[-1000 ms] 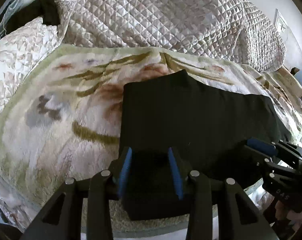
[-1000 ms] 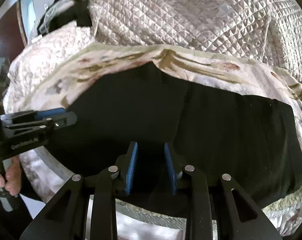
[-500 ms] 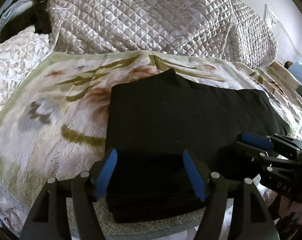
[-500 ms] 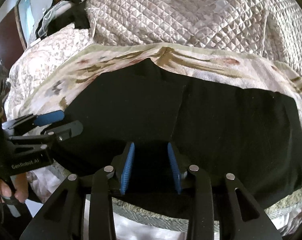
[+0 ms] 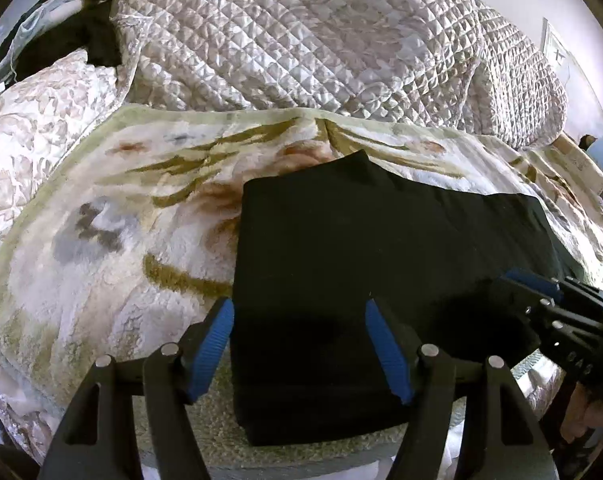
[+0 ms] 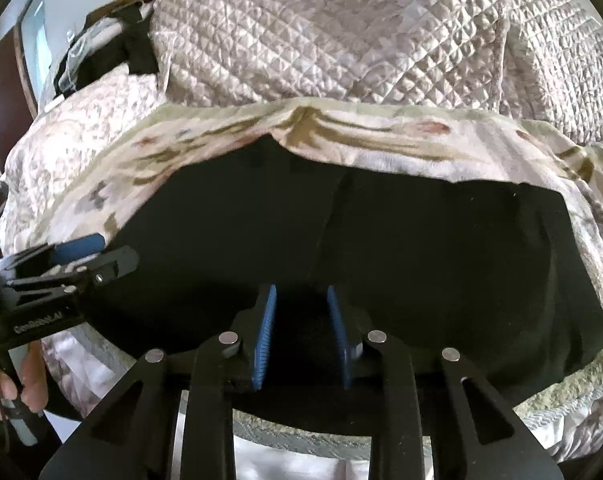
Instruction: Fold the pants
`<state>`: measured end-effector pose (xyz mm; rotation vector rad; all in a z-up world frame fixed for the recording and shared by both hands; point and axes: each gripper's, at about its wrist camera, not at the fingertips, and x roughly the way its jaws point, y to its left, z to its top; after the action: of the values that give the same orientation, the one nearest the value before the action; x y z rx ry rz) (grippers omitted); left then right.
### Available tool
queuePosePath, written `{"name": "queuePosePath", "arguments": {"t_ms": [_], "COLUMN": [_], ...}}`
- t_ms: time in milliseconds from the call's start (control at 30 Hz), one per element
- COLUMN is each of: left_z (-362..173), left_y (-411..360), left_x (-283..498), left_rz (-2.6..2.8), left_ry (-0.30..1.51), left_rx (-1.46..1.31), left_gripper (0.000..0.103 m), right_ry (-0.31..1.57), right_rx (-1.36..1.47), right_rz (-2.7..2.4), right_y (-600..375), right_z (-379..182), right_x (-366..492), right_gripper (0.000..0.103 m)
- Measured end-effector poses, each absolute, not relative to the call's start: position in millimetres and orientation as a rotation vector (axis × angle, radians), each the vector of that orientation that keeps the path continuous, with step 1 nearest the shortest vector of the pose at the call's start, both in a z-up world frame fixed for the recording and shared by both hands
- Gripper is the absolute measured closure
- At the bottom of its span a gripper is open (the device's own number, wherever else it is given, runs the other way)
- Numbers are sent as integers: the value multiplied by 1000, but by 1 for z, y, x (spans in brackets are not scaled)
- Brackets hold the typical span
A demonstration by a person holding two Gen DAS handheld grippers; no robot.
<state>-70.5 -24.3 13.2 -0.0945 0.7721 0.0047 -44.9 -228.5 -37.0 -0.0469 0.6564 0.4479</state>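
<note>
Black pants (image 5: pixel 341 248) folded at blanket's (image 5: pixel 101 248) near edge; left gripper (image 5: pixel 299 344) spread wide, released, straddling the fold; right gripper (image 6: pixel 301 336) closing on cloth, ready for next fold.

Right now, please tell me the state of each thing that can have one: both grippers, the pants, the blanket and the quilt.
left gripper: open wide, fingers either side of the folded end of the pants, not pressing.
right gripper: jaws closing, black cloth between them.
black pants: folded, lying flat on the blanket.
patterned blanket: spread under the pants.
quilt: bunched in a heap behind the blanket.
</note>
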Motion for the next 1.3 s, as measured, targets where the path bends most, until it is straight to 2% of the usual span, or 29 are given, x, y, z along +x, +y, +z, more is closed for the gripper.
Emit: {"name": "queuePosePath", "arguments": {"t_ms": [267, 633, 933, 1300], "left_z": [12, 14, 27, 13], "left_y": [-26, -24, -31, -33], "left_x": [-69, -65, -39, -31], "left_rz": [-1, 3, -12, -18], "left_ry": [780, 789, 806, 843], "left_rx": [-86, -88, -51, -55], "left_gripper": [32, 32, 35, 35], "right_ry": [707, 677, 721, 709], "right_rx": [-91, -32, -63, 24], "right_rz": [486, 454, 480, 375], "right_y": [-216, -229, -211, -246], "right_z": [-48, -38, -42, -37], "right_x": [-39, -40, -25, -13], "right_gripper": [76, 76, 76, 76]}}
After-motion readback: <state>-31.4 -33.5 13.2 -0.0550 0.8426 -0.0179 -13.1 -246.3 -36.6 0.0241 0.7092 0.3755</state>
